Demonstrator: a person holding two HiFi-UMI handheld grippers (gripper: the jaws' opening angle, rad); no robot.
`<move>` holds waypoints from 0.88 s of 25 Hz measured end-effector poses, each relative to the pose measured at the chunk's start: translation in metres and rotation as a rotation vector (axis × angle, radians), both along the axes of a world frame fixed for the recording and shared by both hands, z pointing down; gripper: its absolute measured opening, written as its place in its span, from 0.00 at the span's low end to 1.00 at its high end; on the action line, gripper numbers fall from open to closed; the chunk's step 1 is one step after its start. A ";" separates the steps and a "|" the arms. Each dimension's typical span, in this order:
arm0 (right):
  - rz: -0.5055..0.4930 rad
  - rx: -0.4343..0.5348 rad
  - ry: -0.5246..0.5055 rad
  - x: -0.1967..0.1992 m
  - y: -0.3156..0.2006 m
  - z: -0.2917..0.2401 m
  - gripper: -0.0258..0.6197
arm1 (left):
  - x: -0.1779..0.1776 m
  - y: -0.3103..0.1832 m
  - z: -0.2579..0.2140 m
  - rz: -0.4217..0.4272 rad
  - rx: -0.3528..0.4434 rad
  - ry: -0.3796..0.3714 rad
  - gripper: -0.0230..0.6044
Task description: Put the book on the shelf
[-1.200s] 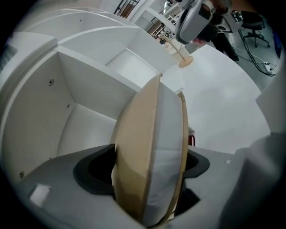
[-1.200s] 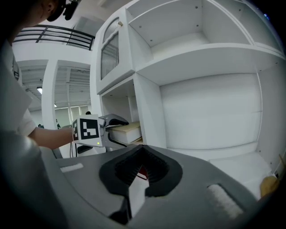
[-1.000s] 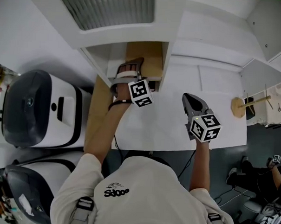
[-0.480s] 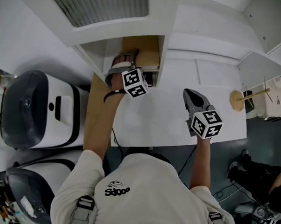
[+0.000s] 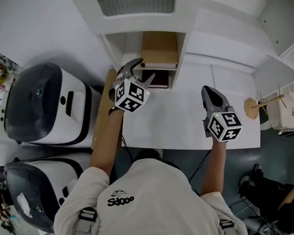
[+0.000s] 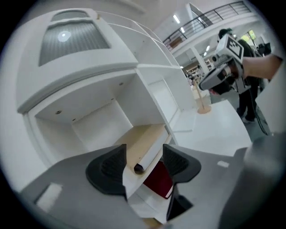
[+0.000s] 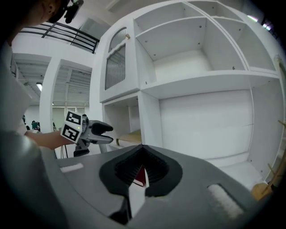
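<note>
White table (image 5: 185, 122), white shelf unit (image 5: 223, 42), red book (image 5: 157, 80) inside, left tongs (image 5: 141, 70) closing empty, right tongs (image 5: 209, 92) together.

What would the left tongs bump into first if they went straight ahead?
Probably the near corner of the tan book on the shelf, above the dark red book; depth is unclear. The left tongs are closing on nothing.
</note>
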State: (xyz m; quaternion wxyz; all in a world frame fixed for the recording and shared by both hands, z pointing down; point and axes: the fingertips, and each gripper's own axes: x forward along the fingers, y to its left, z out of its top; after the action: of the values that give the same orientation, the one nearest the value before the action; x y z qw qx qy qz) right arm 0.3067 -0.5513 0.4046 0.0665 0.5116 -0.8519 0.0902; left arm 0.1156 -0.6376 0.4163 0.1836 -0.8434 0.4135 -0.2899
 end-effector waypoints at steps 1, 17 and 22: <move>0.004 0.018 0.001 -0.001 0.001 -0.006 0.04 | -0.007 0.006 -0.005 -0.014 -0.004 0.053 0.44; 0.011 0.246 0.122 -0.038 0.024 -0.075 0.04 | -0.070 0.097 -0.078 -0.031 0.035 0.509 0.06; -0.045 0.260 0.150 -0.056 0.031 -0.081 0.04 | -0.068 0.108 -0.092 -0.017 0.089 0.487 0.06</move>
State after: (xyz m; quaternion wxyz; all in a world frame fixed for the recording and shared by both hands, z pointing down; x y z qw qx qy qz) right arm 0.2510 -0.5204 0.3235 0.0652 0.5022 -0.8602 -0.0607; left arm 0.0476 -0.5296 0.3246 0.1131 -0.8760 0.4649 -0.0611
